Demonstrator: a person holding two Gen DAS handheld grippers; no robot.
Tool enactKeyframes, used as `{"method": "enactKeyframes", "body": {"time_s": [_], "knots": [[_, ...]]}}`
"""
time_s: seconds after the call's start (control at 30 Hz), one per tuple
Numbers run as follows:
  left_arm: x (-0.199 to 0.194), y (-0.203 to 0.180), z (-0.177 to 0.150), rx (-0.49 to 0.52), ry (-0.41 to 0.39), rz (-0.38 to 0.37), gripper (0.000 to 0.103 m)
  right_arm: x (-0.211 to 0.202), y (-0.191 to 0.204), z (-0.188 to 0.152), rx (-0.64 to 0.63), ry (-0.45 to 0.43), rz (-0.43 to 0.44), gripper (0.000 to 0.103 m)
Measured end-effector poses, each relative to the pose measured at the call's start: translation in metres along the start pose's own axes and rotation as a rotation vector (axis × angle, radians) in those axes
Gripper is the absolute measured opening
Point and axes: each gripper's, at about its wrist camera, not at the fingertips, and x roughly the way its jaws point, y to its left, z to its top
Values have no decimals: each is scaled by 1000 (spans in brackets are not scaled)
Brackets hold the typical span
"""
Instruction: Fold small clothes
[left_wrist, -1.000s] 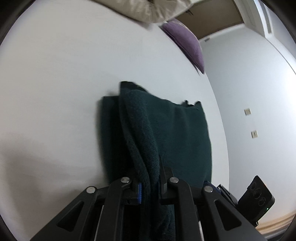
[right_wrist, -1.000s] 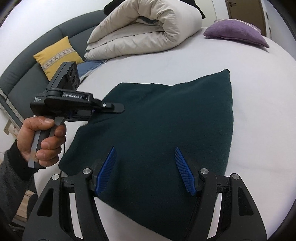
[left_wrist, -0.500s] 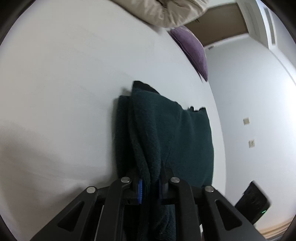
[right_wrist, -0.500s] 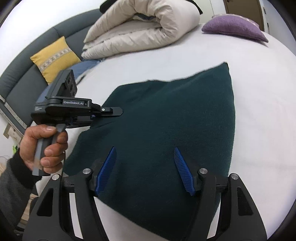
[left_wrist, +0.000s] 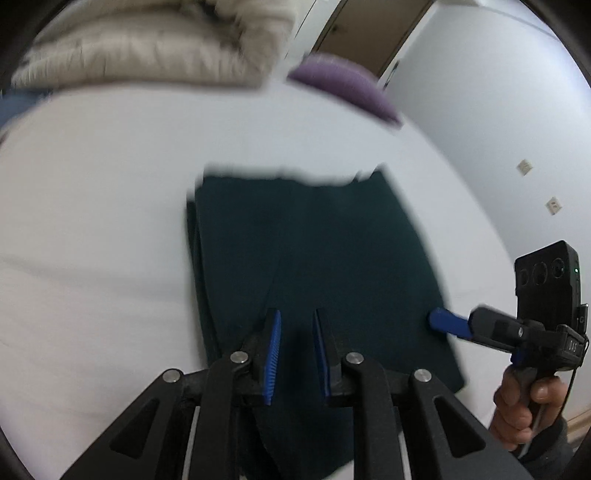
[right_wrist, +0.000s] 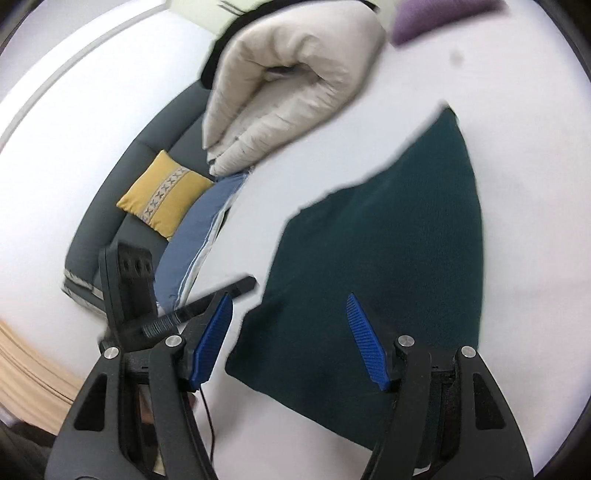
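Observation:
A dark green knitted garment (left_wrist: 314, 266) lies folded flat on the white bed sheet (left_wrist: 96, 229). It also shows in the right wrist view (right_wrist: 388, 258). My left gripper (left_wrist: 296, 325) hovers over its near edge with the jaws a little apart and nothing between them. My right gripper (right_wrist: 290, 325) is open wide over the garment's near left corner, empty. The right gripper also shows in the left wrist view (left_wrist: 448, 323), at the garment's right edge. The left gripper's body shows at the left of the right wrist view (right_wrist: 136, 295).
A rolled cream duvet (right_wrist: 291, 88) lies at the head of the bed, a purple pillow (left_wrist: 343, 86) beside it. A yellow cushion (right_wrist: 164, 194) and blue cloth (right_wrist: 199, 232) lie by a grey headboard. A wall stands to the right.
My left gripper has let go of the garment fold and opened a little; the fold now lies flat. Both views have swung; the right gripper stays open.

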Motion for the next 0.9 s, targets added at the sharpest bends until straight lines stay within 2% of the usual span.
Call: {"method": "enactKeyframes", "body": {"time_s": [0.03, 0.07, 0.1, 0.4, 0.5, 0.57, 0.6, 0.63, 0.7, 0.83, 0.9], "knots": [[9, 5, -5, -4, 5, 17, 10, 6, -13, -3, 45, 42, -4, 61], [10, 7, -7, 0, -6, 22, 8, 10, -24, -7, 80, 68, 2, 51], [8, 10, -9, -2, -14, 7, 8, 8, -32, -13, 96, 78, 20, 49], [6, 15, -14, 10, -16, -14, 7, -10, -55, -44, 126, 129, 100, 50], [8, 12, -15, 3, -11, -20, 7, -23, -44, -40, 75, 154, 47, 50], [-7, 5, -7, -3, -24, 3, 8, -42, -35, -25, 51, 108, 38, 52], [-14, 0, -2, -1, -51, 5, 17, -50, -31, -13, 47, 73, 52, 52], [-22, -5, 3, 6, -82, 4, 32, -56, -31, 0, 52, 41, 64, 52], [-32, -19, 19, 33, -137, 2, 48, -55, -28, 26, 66, -1, 76, 52], [3, -29, 46, 75, -76, 34, 49, -14, -28, 80, 125, -15, 107, 52], [32, -22, 51, 59, -19, 51, 48, 15, -34, 100, 156, -7, 60, 52]]}}
